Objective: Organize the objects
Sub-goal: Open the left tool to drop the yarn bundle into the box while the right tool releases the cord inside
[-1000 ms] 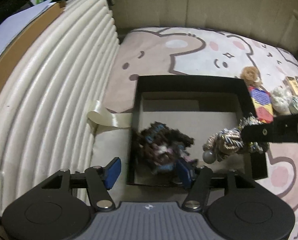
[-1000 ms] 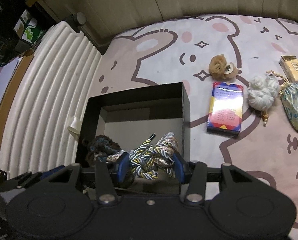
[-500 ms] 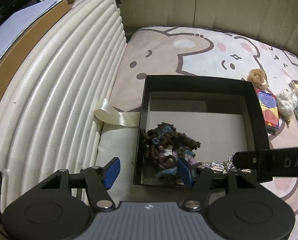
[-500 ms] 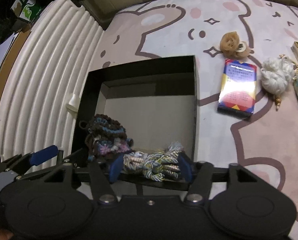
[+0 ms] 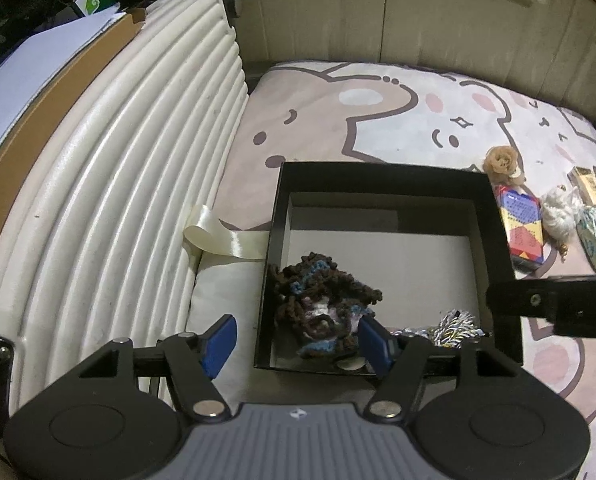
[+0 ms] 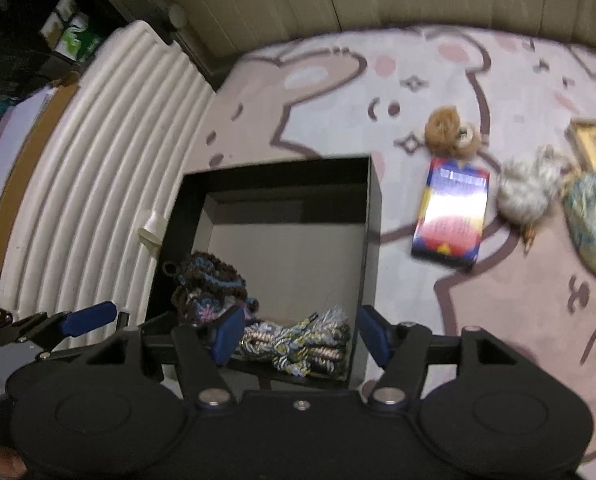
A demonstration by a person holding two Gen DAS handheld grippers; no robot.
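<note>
A black open box (image 5: 382,172) sits on the bear-print mat. In its near left corner lies a brown-and-blue crochet pouch (image 5: 322,304). A multicoloured rope bundle (image 6: 298,344) rests in the near right corner, seen as a frayed end (image 5: 456,322) in the left wrist view. My right gripper (image 6: 300,336) hovers over the bundle, open, its pads off the rope. My left gripper (image 5: 298,340) is open above the box's near left wall, with the pouch just beyond its fingertips. To the right of the box lie a colourful card box (image 6: 452,220) and a brown fluffy piece (image 6: 450,128).
A white fluffy ball (image 6: 526,192), a blue-patterned pouch (image 6: 594,224) and a small yellow box (image 6: 592,144) lie further right on the mat. A white ribbed cushion (image 5: 97,200) rises along the left, with a cream ribbon (image 5: 225,240) at its foot. Cabinet doors close off the back.
The right gripper brought the rope bundle down into the box's near right corner and opened off it. The left gripper's jaws spread a little wider.
</note>
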